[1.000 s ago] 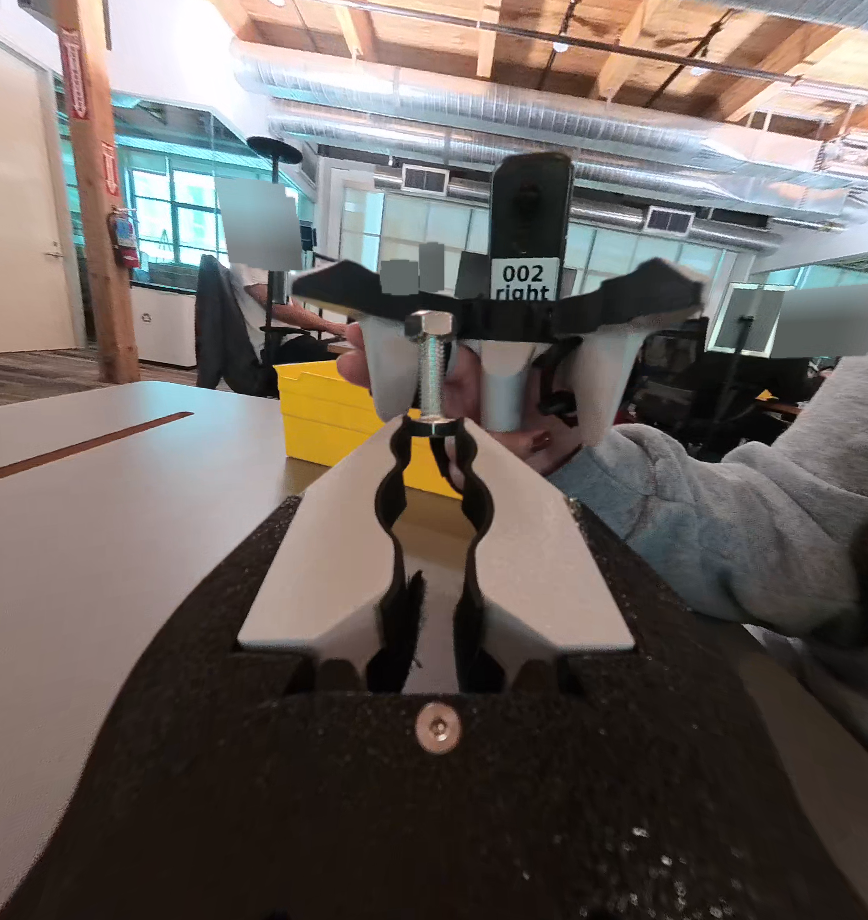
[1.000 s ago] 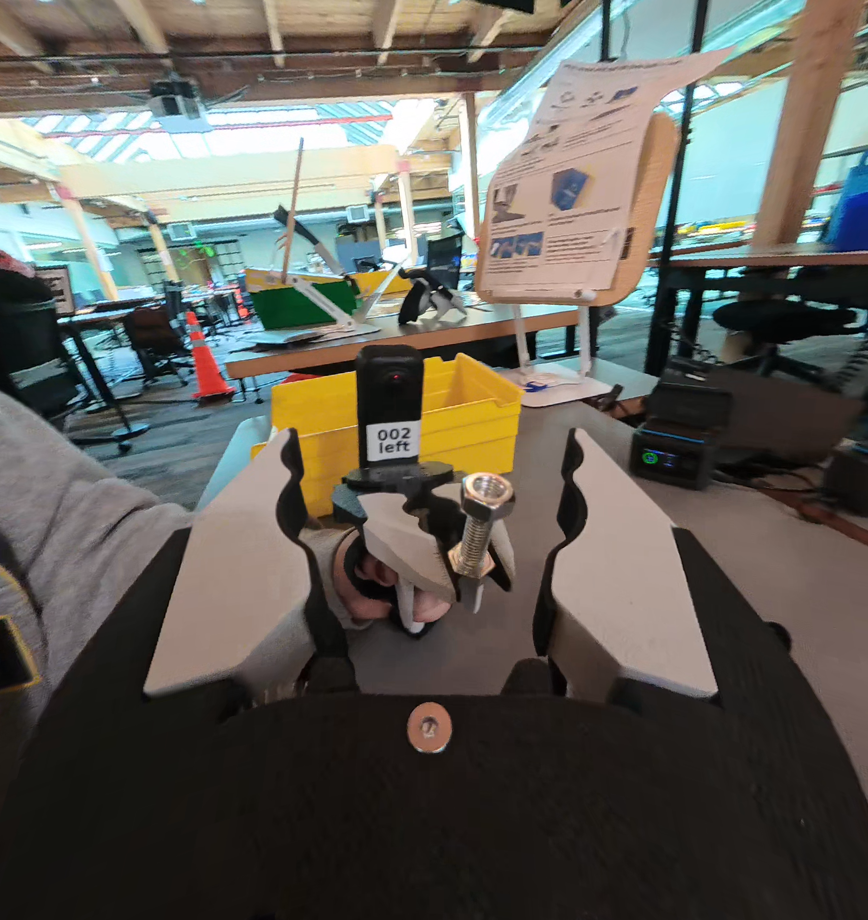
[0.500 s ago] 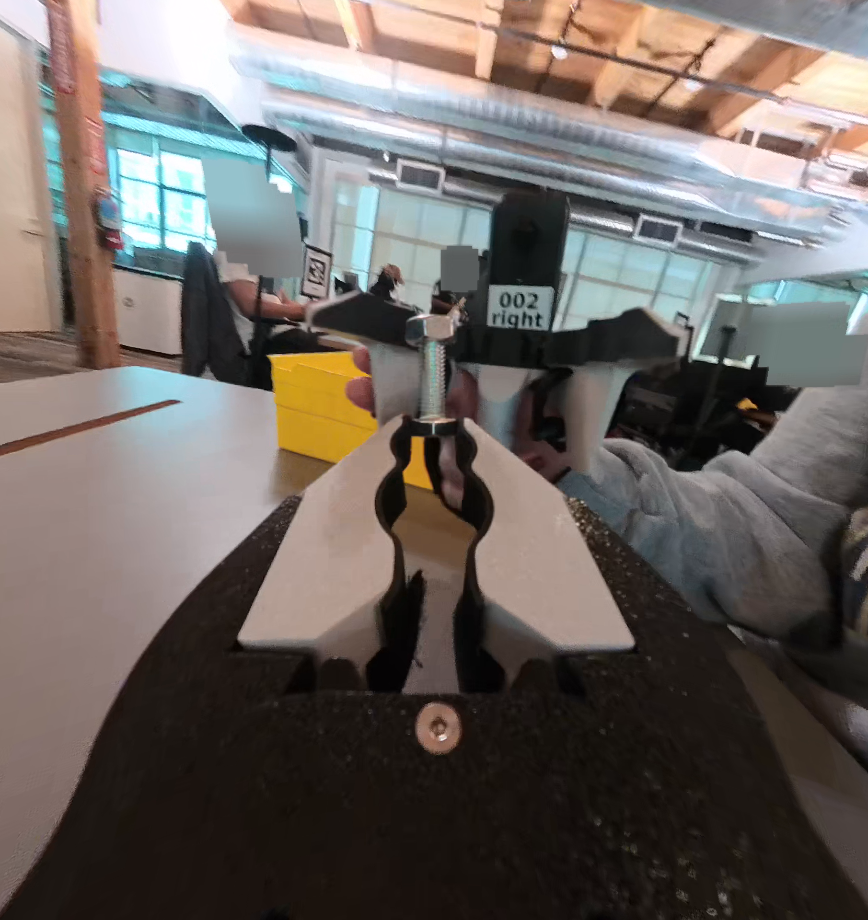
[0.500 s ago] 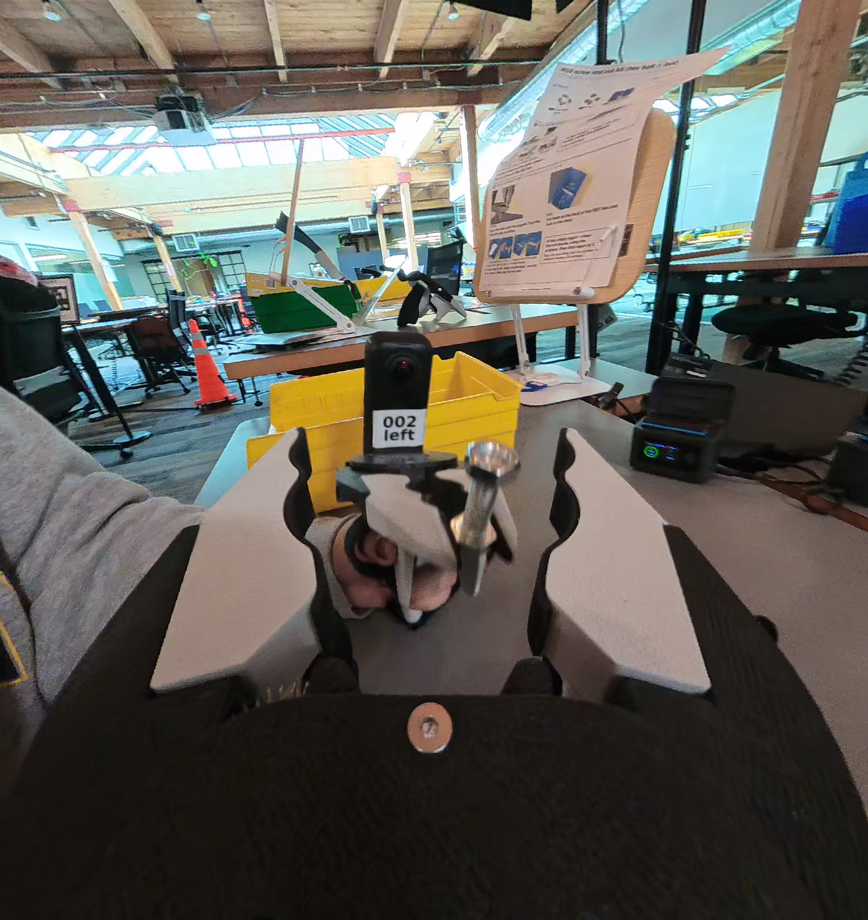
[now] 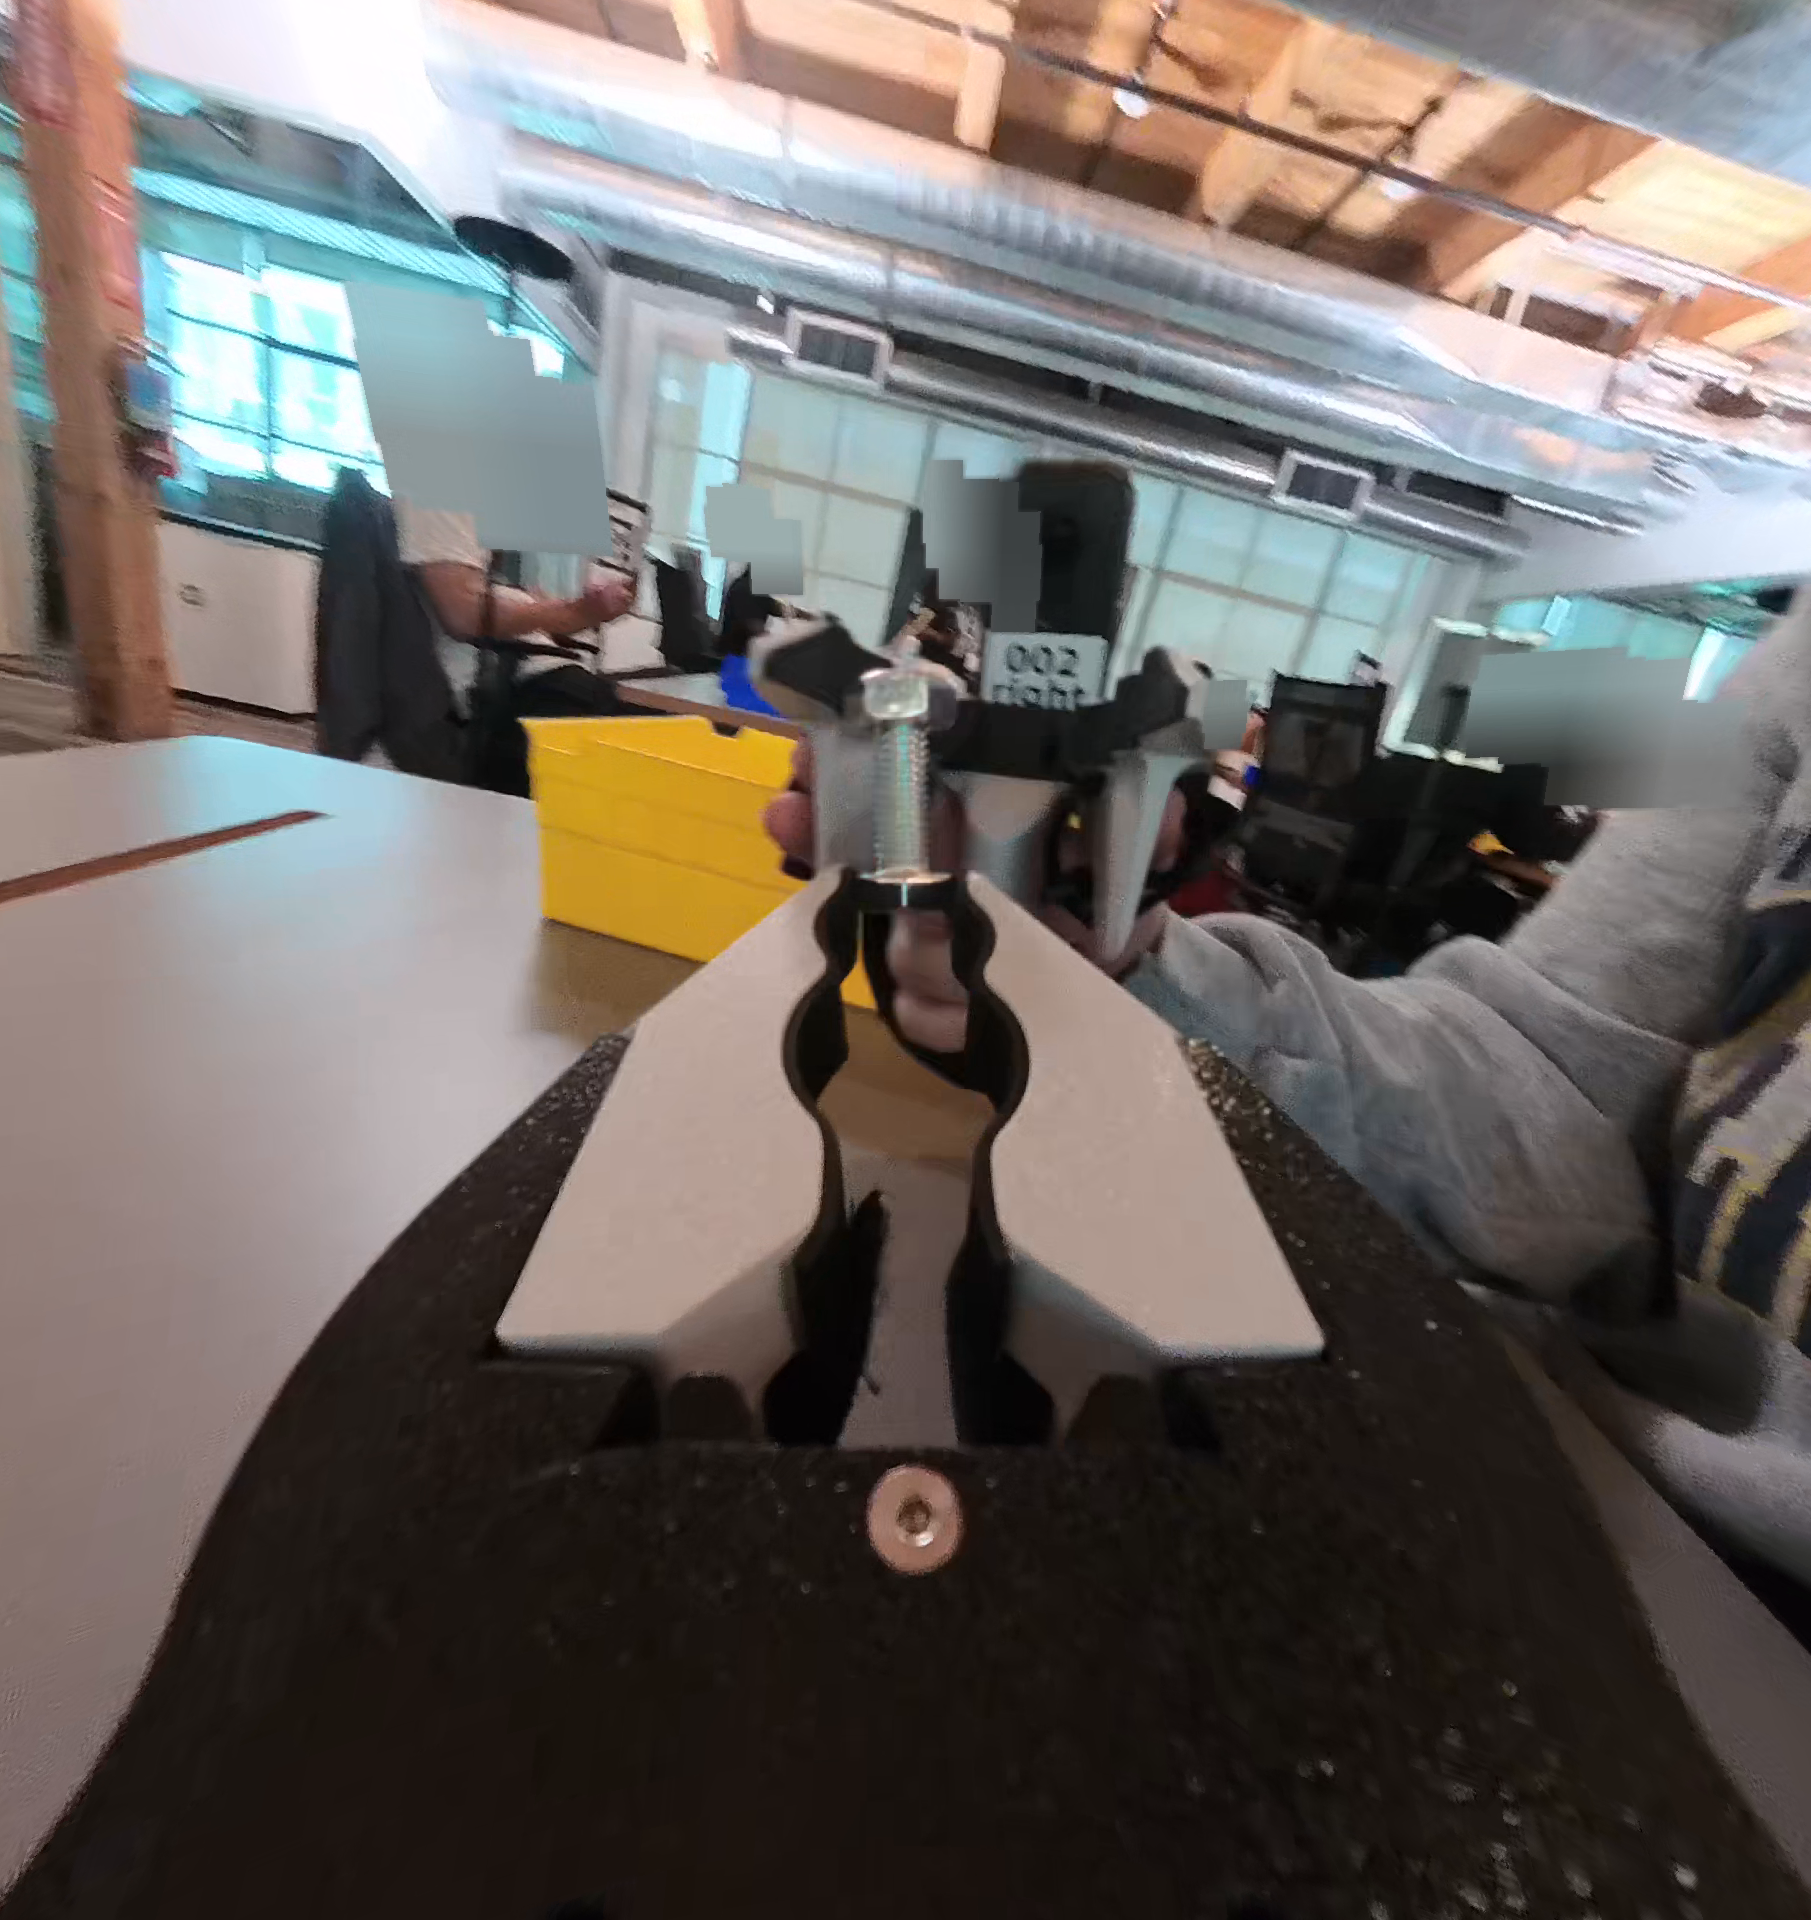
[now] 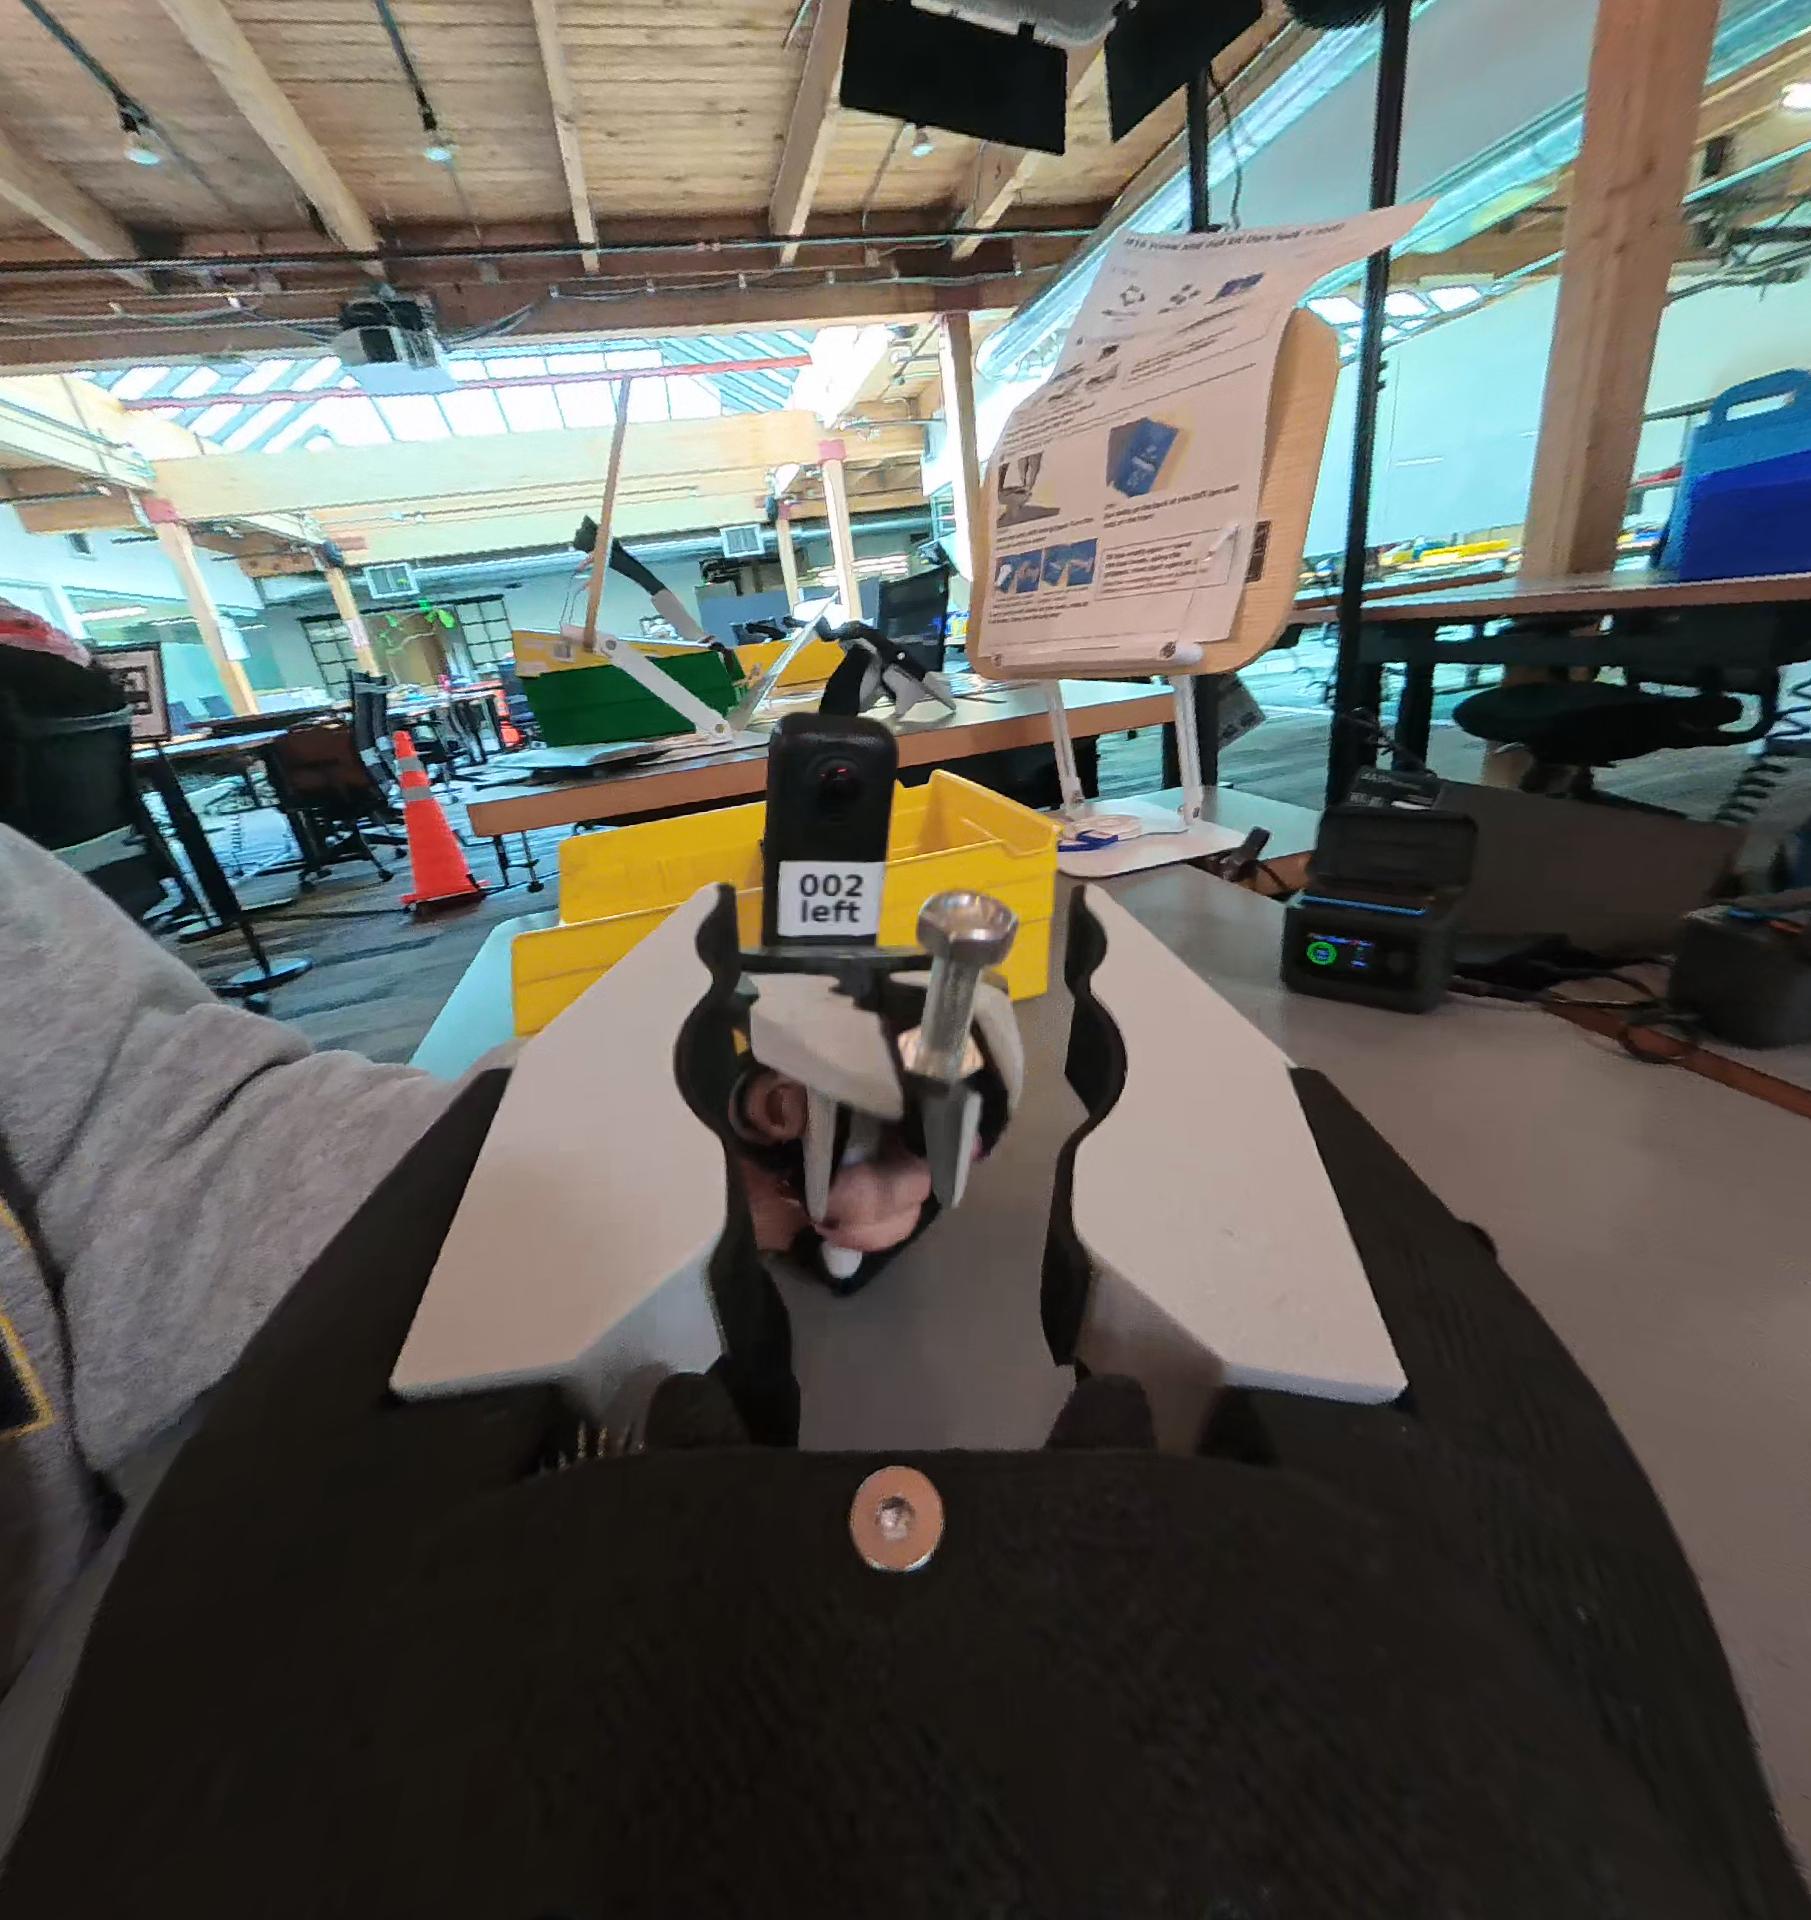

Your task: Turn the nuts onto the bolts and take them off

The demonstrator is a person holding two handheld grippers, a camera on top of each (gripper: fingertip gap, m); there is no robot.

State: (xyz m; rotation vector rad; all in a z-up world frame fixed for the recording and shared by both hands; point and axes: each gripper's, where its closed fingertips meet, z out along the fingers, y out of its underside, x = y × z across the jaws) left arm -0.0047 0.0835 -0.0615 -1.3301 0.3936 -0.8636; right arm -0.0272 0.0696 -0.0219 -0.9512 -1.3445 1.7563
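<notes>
My left gripper [image 5: 906, 896] is shut on a silver nut [image 5: 906, 891] at the lower end of a silver bolt [image 5: 899, 800], which stands head up above the fingertips. In the right wrist view the bolt [image 6: 955, 1003] leans slightly, with the left gripper [image 6: 885, 1060] holding it from below. My right gripper [image 6: 901, 914] is open, its fingers on either side of the bolt head and not touching it. In the left wrist view the right gripper [image 5: 984, 821] faces me just behind the bolt.
A yellow bin [image 5: 662, 821] stands on the grey table [image 5: 205, 1039] behind the grippers. A black device with a small screen [image 6: 1368, 935] and a paper on a stand [image 6: 1140, 468] are at the right. A grey sleeve [image 5: 1452, 1091] crosses the right side. Both grippers' tips are close together, under 4 cm apart.
My right gripper has moved in toward the bolt and its jaws have narrowed around the bolt head. The left gripper has kept its hold and tilted a little.
</notes>
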